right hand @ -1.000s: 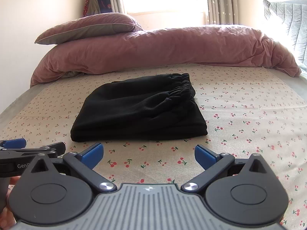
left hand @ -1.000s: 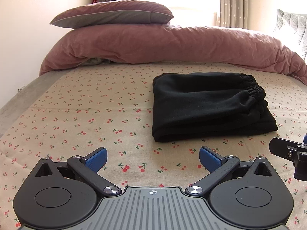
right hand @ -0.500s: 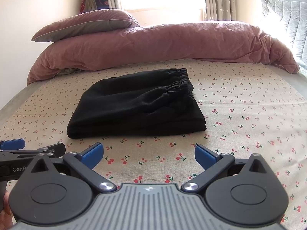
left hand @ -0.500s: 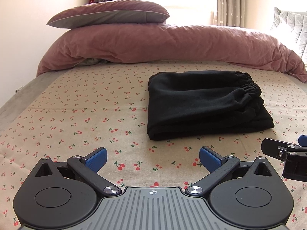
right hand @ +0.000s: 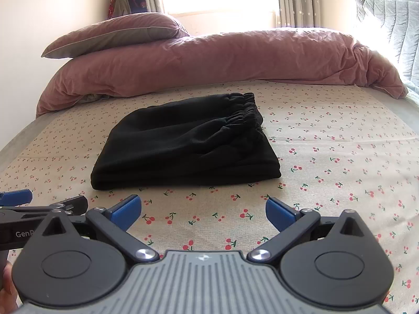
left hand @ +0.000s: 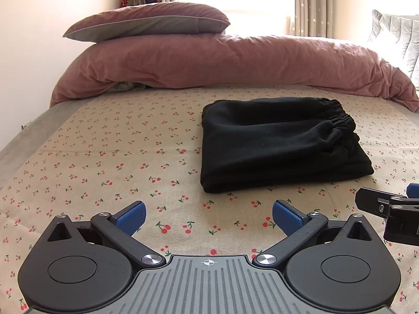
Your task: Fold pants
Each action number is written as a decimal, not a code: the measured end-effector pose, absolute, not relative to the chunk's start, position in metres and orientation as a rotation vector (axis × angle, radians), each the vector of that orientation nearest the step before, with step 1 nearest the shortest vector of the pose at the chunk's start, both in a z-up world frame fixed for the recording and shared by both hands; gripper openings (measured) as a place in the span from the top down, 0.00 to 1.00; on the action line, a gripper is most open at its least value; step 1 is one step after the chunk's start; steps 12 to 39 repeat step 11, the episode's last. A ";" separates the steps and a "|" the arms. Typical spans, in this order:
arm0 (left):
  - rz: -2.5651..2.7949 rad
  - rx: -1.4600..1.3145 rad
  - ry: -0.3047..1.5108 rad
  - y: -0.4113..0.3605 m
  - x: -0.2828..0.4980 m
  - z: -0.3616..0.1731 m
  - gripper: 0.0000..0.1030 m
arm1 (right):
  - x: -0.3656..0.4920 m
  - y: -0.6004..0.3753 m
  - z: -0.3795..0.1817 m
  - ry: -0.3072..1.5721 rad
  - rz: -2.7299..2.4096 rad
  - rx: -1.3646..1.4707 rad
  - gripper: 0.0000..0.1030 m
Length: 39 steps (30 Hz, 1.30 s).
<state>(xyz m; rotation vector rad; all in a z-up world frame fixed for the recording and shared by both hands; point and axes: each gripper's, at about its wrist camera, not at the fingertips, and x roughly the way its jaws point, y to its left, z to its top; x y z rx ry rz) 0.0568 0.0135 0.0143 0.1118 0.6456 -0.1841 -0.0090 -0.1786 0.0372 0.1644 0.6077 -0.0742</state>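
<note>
Looking pretty much done here: black pants (left hand: 277,141) lying as a compact folded stack on the cherry-print bed sheet (left hand: 104,157), elastic waistband to the right, pink duvet (left hand: 222,62) well behind. Hovering just short of the stack's near edge with both the left gripper (left hand: 208,213) and right gripper (right hand: 203,208), jaws spread wide and gripping nothing. Probably only needing a quick tidy of that near edge or simply backing both off, judging by how square the bundle's sitting
</note>
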 end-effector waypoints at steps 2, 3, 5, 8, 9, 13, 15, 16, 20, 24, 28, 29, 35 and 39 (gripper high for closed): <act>-0.186 0.112 0.647 0.014 0.057 0.014 0.00 | -0.009 -0.178 0.037 0.610 -0.073 0.162 0.00; -0.187 0.112 0.648 0.013 0.057 0.014 0.00 | -0.009 -0.178 0.037 0.611 -0.073 0.162 0.00; -0.186 0.115 0.651 0.012 0.057 0.014 0.00 | -0.008 -0.178 0.037 0.611 -0.074 0.161 0.00; -0.186 0.116 0.650 0.012 0.057 0.013 0.00 | -0.009 -0.178 0.037 0.611 -0.073 0.161 0.00; -0.188 0.114 0.650 0.012 0.057 0.013 0.00 | -0.009 -0.178 0.037 0.612 -0.073 0.161 0.00; -0.187 0.111 0.650 0.012 0.057 0.014 0.00 | -0.009 -0.178 0.037 0.612 -0.073 0.161 0.00; -0.187 0.111 0.650 0.012 0.057 0.014 0.00 | -0.009 -0.178 0.037 0.612 -0.073 0.161 0.00; -0.187 0.111 0.650 0.012 0.057 0.014 0.00 | -0.009 -0.178 0.037 0.612 -0.073 0.161 0.00; -0.187 0.111 0.650 0.012 0.057 0.014 0.00 | -0.009 -0.178 0.037 0.612 -0.073 0.161 0.00; -0.187 0.111 0.650 0.012 0.057 0.014 0.00 | -0.009 -0.178 0.037 0.612 -0.073 0.161 0.00; -0.187 0.111 0.650 0.012 0.057 0.014 0.00 | -0.009 -0.178 0.037 0.612 -0.073 0.161 0.00; -0.187 0.111 0.650 0.012 0.057 0.014 0.00 | -0.009 -0.178 0.037 0.612 -0.073 0.161 0.00; -0.187 0.111 0.650 0.012 0.057 0.014 0.00 | -0.009 -0.178 0.037 0.612 -0.073 0.161 0.00; -0.187 0.111 0.650 0.012 0.057 0.014 0.00 | -0.009 -0.178 0.037 0.612 -0.073 0.161 0.00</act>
